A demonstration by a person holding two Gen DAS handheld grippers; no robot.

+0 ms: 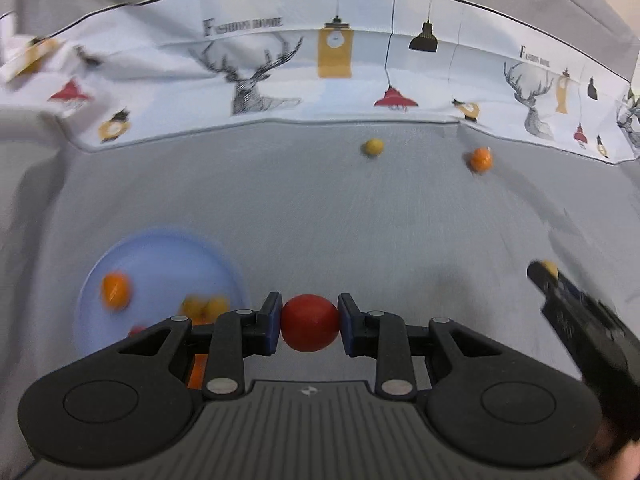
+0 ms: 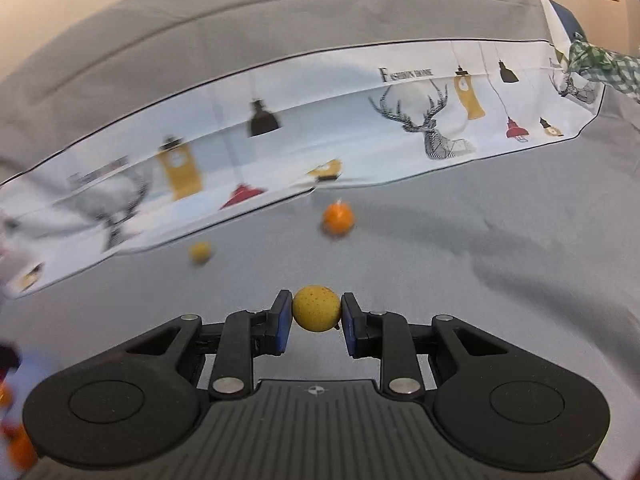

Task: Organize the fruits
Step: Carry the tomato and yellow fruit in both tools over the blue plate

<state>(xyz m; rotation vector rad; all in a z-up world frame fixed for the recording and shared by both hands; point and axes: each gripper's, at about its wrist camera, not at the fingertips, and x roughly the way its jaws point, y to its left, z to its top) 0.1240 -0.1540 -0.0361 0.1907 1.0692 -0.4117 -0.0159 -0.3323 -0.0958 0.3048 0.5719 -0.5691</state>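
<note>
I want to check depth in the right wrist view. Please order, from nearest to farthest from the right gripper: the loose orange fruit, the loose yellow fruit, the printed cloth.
1. Loose yellow fruit, ahead, left.
2. Loose orange fruit, ahead, slightly right.
3. Printed cloth, behind both.

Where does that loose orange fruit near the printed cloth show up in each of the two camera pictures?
Left wrist view: the orange fruit lies upper right on the grey cover, just below the printed cloth.
Right wrist view: the orange fruit lies just above centre, beside the cloth's edge.
Shared landmark: the small yellow fruit to its left in both.
</note>
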